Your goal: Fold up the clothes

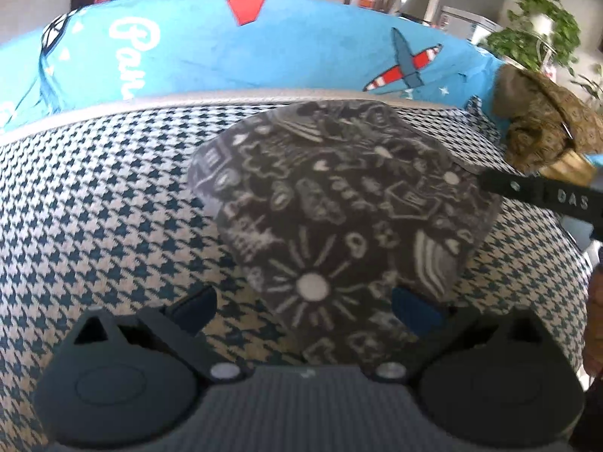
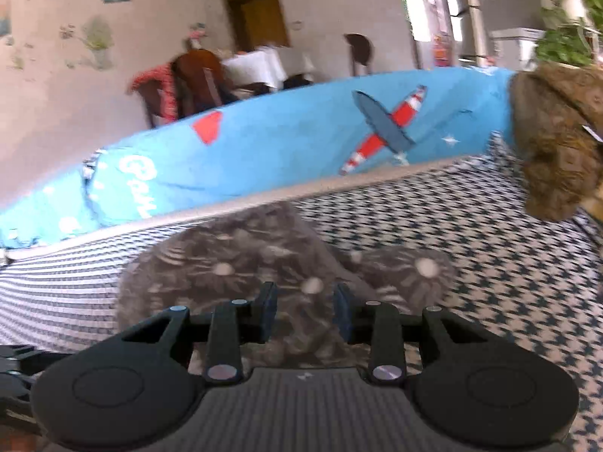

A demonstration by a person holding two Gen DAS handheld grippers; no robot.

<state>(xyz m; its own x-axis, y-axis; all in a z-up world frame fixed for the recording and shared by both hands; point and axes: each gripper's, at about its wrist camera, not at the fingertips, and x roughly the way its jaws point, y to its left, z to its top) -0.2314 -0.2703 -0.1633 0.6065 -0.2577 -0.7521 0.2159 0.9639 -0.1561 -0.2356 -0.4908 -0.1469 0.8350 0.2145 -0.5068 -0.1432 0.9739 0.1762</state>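
Note:
A dark grey cloth [image 1: 339,207] printed with white doodles lies flat on a houndstooth cover [image 1: 94,207]. My left gripper [image 1: 305,310] is open wide just above the cloth's near corner, which lies between the fingers; its right blue pad [image 1: 414,312] is over the cloth. A black finger of the other gripper [image 1: 505,184] reaches in from the right to the cloth's right edge. In the right wrist view the same cloth [image 2: 226,263] is blurred, with a raised ridge running toward my right gripper [image 2: 305,310]. Its jaws stand a narrow gap apart over the fabric, open.
A blue airplane-print cushion [image 1: 264,49] runs along the far edge of the cover. A brown patterned bundle [image 1: 546,124] sits at the right end. Behind are chairs [image 2: 196,75], a plant [image 2: 565,41] and a fridge. A person's arm shows at the right edge [image 1: 595,301].

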